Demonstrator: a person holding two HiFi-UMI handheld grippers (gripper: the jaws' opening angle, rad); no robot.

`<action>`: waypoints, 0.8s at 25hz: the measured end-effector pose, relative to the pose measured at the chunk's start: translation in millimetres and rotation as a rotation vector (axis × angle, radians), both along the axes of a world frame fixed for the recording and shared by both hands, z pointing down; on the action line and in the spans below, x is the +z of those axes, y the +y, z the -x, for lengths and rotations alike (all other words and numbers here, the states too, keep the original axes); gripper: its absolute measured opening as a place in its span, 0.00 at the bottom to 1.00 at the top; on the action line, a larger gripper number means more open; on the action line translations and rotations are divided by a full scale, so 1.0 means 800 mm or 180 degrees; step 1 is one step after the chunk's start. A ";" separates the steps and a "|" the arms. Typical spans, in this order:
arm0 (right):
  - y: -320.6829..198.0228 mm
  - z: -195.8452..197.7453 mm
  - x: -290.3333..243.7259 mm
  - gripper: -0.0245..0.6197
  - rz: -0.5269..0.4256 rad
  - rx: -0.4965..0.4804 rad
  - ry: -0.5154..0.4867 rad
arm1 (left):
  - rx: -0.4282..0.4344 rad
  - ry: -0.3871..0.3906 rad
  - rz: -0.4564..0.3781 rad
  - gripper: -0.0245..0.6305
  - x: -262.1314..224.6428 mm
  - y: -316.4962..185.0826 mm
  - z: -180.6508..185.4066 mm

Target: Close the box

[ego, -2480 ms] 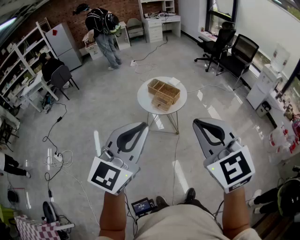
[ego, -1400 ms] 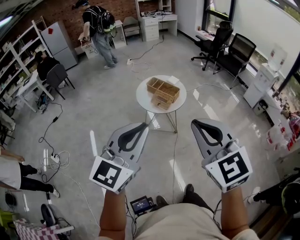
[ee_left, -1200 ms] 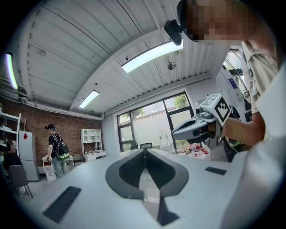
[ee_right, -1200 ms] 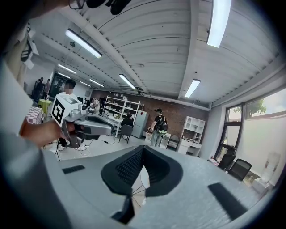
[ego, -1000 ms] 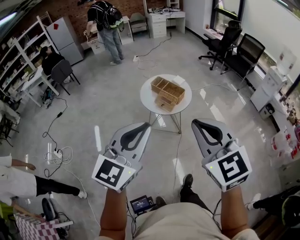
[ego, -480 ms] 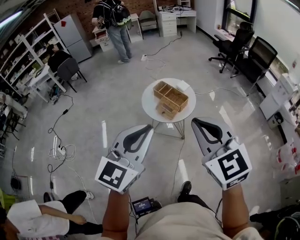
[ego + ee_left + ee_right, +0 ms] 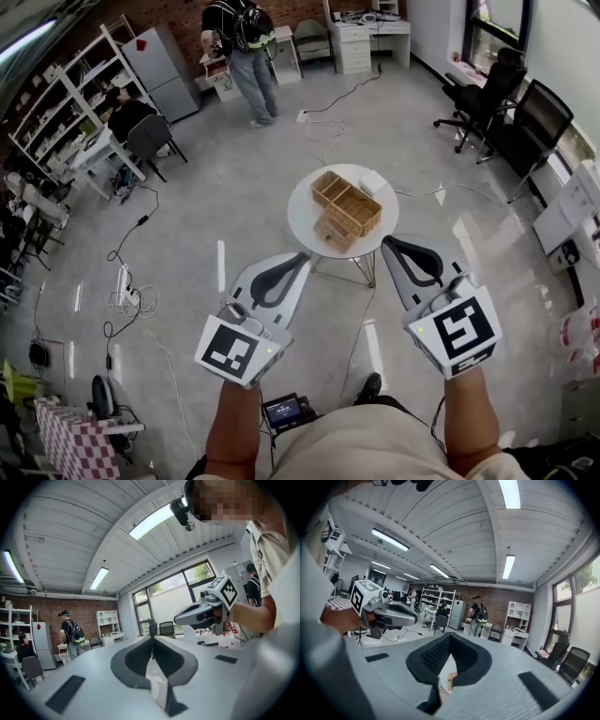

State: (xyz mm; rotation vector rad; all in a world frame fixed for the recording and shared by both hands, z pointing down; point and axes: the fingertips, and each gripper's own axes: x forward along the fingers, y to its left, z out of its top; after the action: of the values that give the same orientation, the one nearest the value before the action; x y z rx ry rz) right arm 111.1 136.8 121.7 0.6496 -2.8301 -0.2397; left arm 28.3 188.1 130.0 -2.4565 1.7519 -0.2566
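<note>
Box (image 7: 349, 208) sits open on the table (image 7: 302, 202); left gripper (image 7: 302, 255) and right gripper (image 7: 389, 246) hover short of the table, jaws together, empty; approach seems in hand; next, reaching the lid; beyond the table: grey floor (image 7: 206, 187), chairs (image 7: 492, 94), a person (image 7: 246, 47).

The box (image 7: 349, 204), light tan and woven-looking, is sitting open on the round white bench (image 7: 302, 211), showing its divided compartments, its lid lying folded out on the near side.
</note>
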 end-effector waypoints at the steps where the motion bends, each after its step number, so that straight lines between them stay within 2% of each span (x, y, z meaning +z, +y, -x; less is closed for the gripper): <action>1: -0.007 -0.002 -0.001 0.03 0.0001 -0.0016 -0.0006 | -0.0018 -0.0009 0.0004 0.06 -0.001 -0.007 -0.003; 9: -0.055 -0.017 0.005 0.03 0.0027 -0.0091 -0.0037 | -0.0149 -0.0056 0.0022 0.06 0.001 -0.054 -0.019; 13: -0.078 -0.016 0.014 0.03 0.0052 -0.0071 -0.0034 | -0.0091 -0.0032 0.0073 0.06 0.015 -0.076 -0.020; 16: -0.098 -0.010 0.023 0.03 0.0072 -0.0022 -0.0011 | -0.0071 -0.0023 0.0011 0.06 0.017 -0.103 -0.013; 20: -0.122 0.004 0.033 0.03 0.0081 0.0120 0.0036 | 0.0072 0.0021 0.0003 0.06 0.026 -0.136 0.004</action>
State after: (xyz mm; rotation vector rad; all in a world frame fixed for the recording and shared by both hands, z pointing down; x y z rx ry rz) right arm 108.3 39.4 148.3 0.6933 -2.8024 -0.1999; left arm 25.0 79.5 151.0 -2.4791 1.7258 -0.2476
